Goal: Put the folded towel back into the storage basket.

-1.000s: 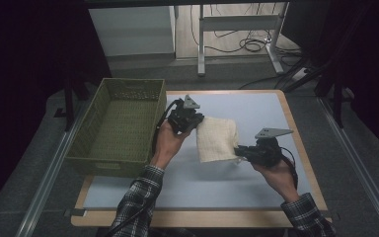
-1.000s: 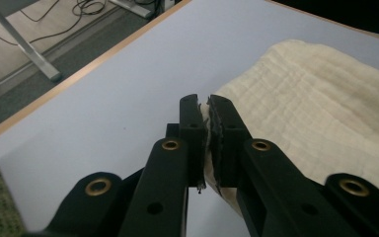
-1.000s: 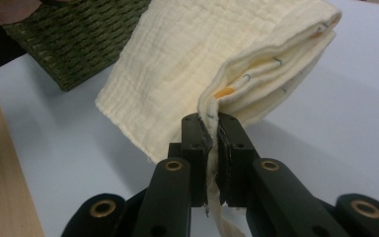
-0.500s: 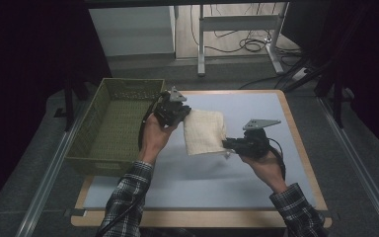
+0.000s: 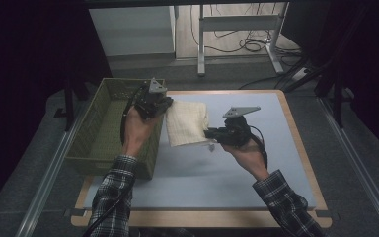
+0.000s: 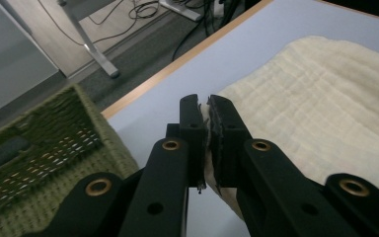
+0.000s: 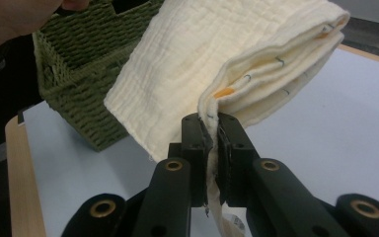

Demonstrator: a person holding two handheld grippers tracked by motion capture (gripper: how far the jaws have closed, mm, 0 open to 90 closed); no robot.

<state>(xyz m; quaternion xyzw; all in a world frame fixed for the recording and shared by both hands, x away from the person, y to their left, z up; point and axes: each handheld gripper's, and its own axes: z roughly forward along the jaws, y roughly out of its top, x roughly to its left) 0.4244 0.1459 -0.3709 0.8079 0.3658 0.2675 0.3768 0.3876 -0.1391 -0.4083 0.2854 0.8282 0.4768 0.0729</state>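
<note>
Near the middle of the high view, a folded cream cloth point(image 5: 186, 123) hung above the blue desk point(image 5: 276, 163), just right of the green basket point(image 5: 98, 143). The left gripper point(image 5: 167, 104) had its jaws clamped on the cloth's upper left corner, and the right gripper point(image 5: 208, 133) pinched its lower right edge.

The room is dim and dark at the sides. The surface point(image 5: 276, 168) is pale blue with a wooden edge. The floor point(image 5: 345, 163) around it is grey carpet. Farther back stand metal legs point(image 5: 237, 29), black cables point(image 5: 249, 45) and a grey cabinet point(image 5: 133, 29).
</note>
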